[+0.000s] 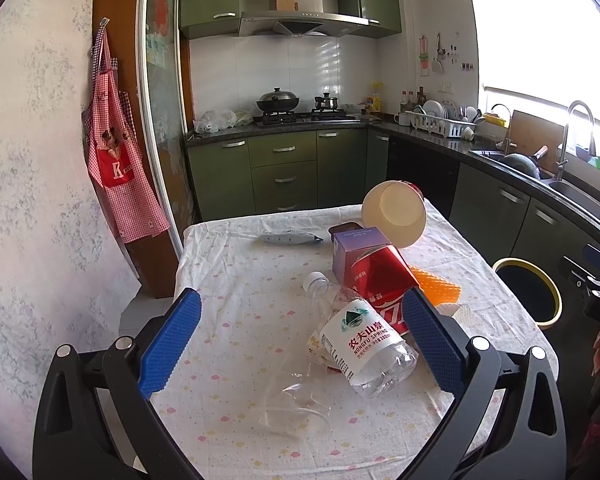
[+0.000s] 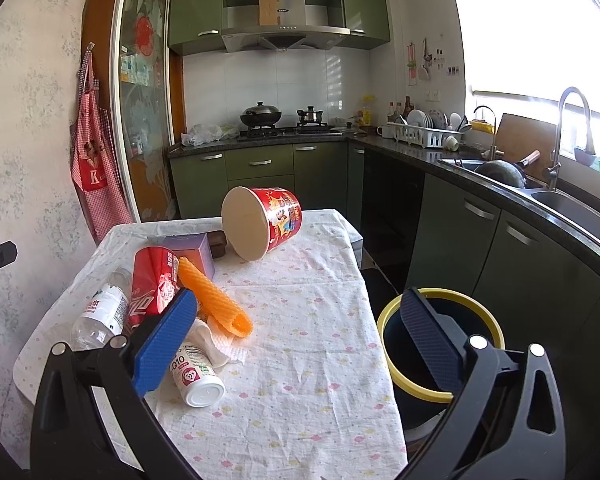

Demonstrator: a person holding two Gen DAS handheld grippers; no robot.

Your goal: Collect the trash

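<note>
Trash lies on a cloth-covered table: a clear water bottle, a crushed red can, a purple box, an orange foam net, a tipped noodle bucket, a white pill bottle, a crumpled tissue and a clear plastic wrapper. My left gripper is open and empty, above the table just short of the water bottle. My right gripper is open and empty over the table's right side. A yellow-rimmed bin stands on the floor beside the table.
A grey pouch lies at the table's far side and a brown tray behind the box. Green kitchen cabinets, a stove and a sink counter ring the room. A red apron hangs on the left wall.
</note>
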